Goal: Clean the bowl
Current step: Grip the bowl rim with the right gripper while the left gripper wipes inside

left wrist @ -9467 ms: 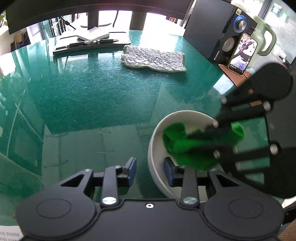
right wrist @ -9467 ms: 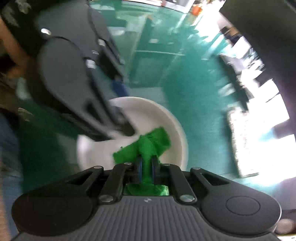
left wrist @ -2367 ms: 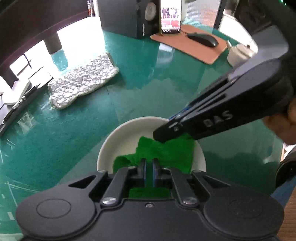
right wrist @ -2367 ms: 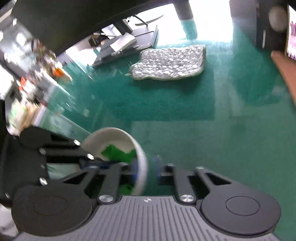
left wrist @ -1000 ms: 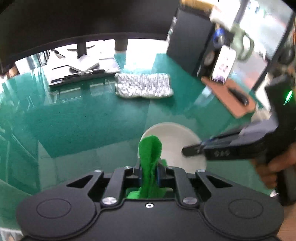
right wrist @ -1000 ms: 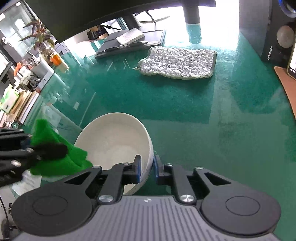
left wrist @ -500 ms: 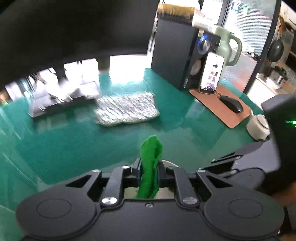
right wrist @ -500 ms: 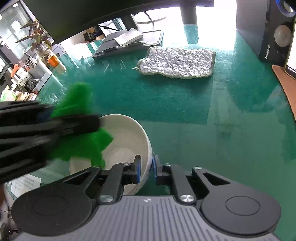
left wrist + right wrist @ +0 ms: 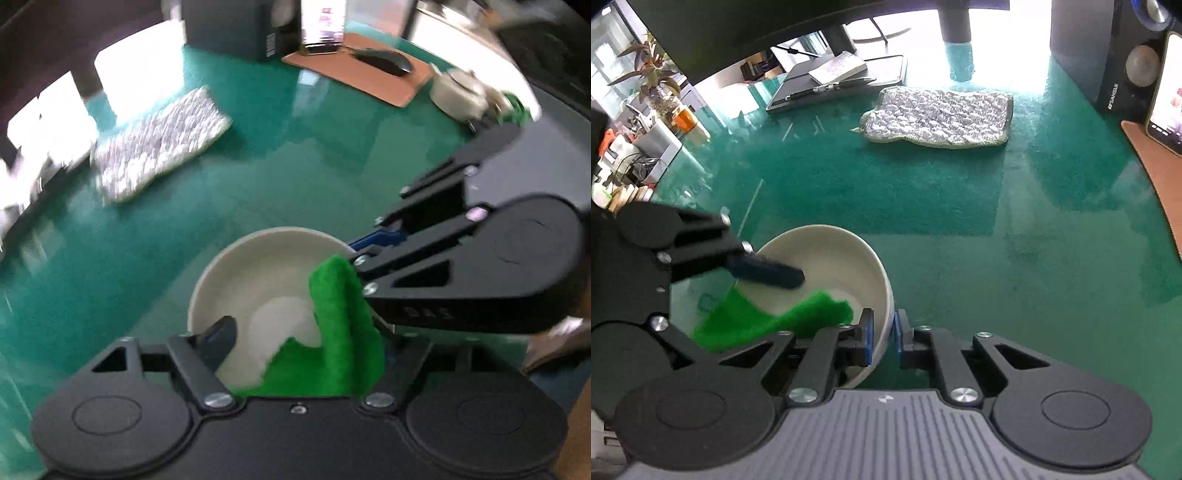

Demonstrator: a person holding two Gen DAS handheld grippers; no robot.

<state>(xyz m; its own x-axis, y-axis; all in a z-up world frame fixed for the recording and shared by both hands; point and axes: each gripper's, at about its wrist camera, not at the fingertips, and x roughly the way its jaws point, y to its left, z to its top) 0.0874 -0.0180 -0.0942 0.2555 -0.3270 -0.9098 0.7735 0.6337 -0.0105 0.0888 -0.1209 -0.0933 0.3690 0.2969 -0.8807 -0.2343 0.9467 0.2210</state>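
Observation:
A white bowl (image 9: 827, 254) sits on the green glass table (image 9: 960, 240). My right gripper (image 9: 882, 334) is shut on the bowl's near rim, one blue pad inside and one outside. In the left wrist view it reaches in from the right onto the bowl (image 9: 258, 266). My left gripper (image 9: 303, 332) hangs over the bowl with its jaws opening wide. The green cloth (image 9: 343, 332) lies loose between them, slumped towards the right finger, which it hides. In the right wrist view the cloth (image 9: 768, 317) droops into the bowl under the left gripper's finger (image 9: 764, 272).
A quilted silver mat (image 9: 938, 118) lies further back on the table. Behind it are a notebook with a pen (image 9: 834, 79). A black speaker (image 9: 1123, 66), a phone (image 9: 1167, 96) and a brown pad with a mouse (image 9: 380, 61) stand on the right.
The left gripper has swung down over the bowl and rolled. Its jaws have gone from shut on the green cloth to wide apart, and the cloth has sagged into the bowl. The right gripper stays on the rim.

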